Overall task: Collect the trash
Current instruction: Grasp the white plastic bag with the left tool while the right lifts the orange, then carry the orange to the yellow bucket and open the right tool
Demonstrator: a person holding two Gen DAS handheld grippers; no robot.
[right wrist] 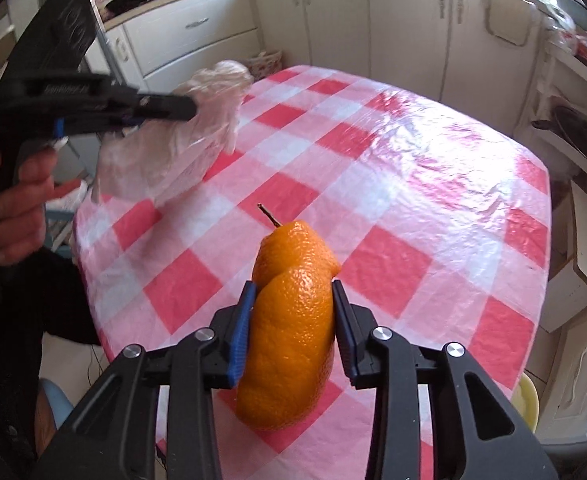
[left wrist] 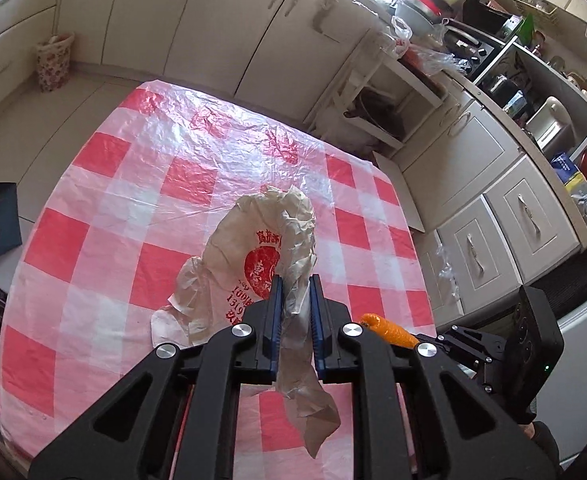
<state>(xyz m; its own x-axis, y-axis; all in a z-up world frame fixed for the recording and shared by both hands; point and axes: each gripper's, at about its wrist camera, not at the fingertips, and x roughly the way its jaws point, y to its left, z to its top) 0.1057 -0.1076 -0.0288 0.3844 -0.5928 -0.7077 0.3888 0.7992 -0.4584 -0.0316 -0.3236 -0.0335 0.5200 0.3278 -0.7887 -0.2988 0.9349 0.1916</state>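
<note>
- We hold two bits of trash now, one in each tool, both lifted above the table (left wrist: 93,208) with the red and white checked cover.
- Our left tool (left wrist: 295,300) is squeezed tight on a crumpled plastic bag (left wrist: 253,248) with red print on it. The bag hangs up over the table and a loose end droops down between the fingers.
- Our right tool (right wrist: 293,320) is squeezed on a piece of orange peel (right wrist: 293,320) with a little stem on top. The peel sits between the two blue pads, up off the table.
- We think the picking up step is done, because we see no other trash left on the cover.
- Next we need a place to drop these, like a bin. We cannot see a trash bin for sure here.
- The bag is floppy and the peel is curved, so we should keep both tools squeezed and move slowly until we get there.
</note>
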